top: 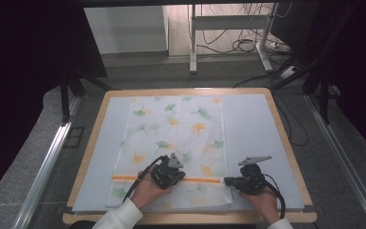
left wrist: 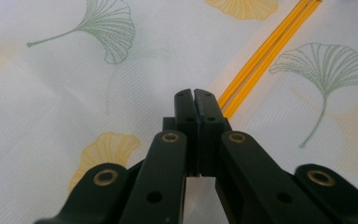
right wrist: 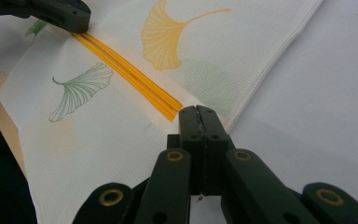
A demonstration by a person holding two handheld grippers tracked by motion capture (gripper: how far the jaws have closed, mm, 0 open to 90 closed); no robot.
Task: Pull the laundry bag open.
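Your left gripper (top: 180, 174) sits jaws closed on the ginkgo-print cloth (top: 174, 143), beside its orange stripe (top: 200, 180). Your right gripper (top: 228, 181), also closed, rests at the stripe's end by the cloth's edge.

left black two-jaw gripper (top: 177, 177): near centre, jaws pressed together, pointing right | right black two-jaw gripper (top: 228, 181): near right, jaws pressed together, pointing left | both hands in white sleeves grip them from the near edge
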